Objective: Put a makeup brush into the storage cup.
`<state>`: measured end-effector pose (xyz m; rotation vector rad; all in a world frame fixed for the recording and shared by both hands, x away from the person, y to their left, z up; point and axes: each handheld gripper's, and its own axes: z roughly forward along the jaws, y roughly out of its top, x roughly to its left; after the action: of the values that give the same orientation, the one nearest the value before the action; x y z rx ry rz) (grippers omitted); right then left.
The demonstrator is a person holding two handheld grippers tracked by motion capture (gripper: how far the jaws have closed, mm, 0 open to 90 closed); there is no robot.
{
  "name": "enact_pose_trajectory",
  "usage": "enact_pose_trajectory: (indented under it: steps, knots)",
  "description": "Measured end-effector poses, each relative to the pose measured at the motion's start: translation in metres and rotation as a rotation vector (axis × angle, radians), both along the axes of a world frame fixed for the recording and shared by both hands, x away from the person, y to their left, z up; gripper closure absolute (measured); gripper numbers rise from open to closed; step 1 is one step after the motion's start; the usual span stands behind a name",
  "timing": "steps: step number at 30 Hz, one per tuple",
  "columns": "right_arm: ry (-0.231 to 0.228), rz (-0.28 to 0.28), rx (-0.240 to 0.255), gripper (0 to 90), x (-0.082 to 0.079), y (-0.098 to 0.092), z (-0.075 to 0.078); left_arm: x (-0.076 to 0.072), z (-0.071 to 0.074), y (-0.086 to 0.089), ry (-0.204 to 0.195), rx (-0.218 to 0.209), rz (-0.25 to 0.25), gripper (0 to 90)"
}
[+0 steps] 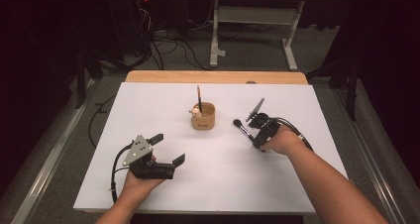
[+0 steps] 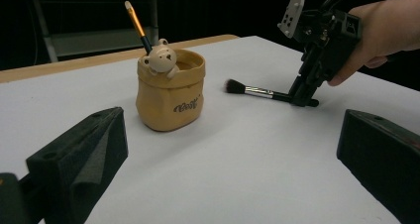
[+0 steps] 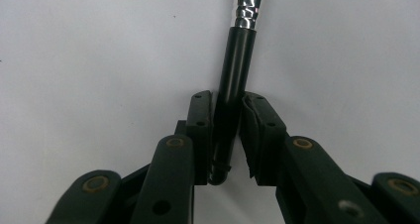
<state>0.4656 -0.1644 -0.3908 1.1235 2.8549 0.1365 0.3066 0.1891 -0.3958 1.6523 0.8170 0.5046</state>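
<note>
A makeup brush point(image 1: 242, 127) with a black handle and dark bristles lies on the white table sheet point(image 1: 148, 105), right of centre. My right gripper point(image 1: 257, 143) points down at its handle end. In the right gripper view both pads press the black handle point(image 3: 237, 50), so the right gripper point(image 3: 228, 115) is shut on it. A tan pot point(image 1: 203, 117) with a small bear figure point(image 2: 161, 58) on its rim stands mid-table. A thin orange-handled brush point(image 2: 136, 23) stands upright in the pot point(image 2: 171, 92). My left gripper point(image 1: 168, 149) rests near the front left, open, with nothing between its fingers.
A wooden table edge point(image 1: 213, 77) shows beyond the white sheet. Behind it are floor cables point(image 1: 163, 48) and a white table frame point(image 1: 255, 16). Bare sheet lies between the pot and my left gripper point(image 2: 231, 119).
</note>
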Motion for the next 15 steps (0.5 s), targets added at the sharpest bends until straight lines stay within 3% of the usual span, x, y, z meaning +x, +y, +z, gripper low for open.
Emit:
enact_pose_trajectory:
  steps: [5, 8, 15]
  knots:
    - [0.010, -0.018, -0.006, 81.1, 0.0007, 0.0011, 0.0004, 0.0000, 0.0001, -0.0008, 0.008, -0.010, -0.006, 0.2]
    - [0.013, 0.001, -0.006, 81.5, 0.0024, 0.0004, 0.0005, -0.0004, 0.0004, -0.0011, 0.007, -0.014, -0.007, 0.2]
    - [-0.004, -0.003, -0.005, 81.9, 0.0007, 0.0004, 0.0007, -0.0001, 0.0004, -0.0003, 0.009, -0.014, -0.003, 0.2]
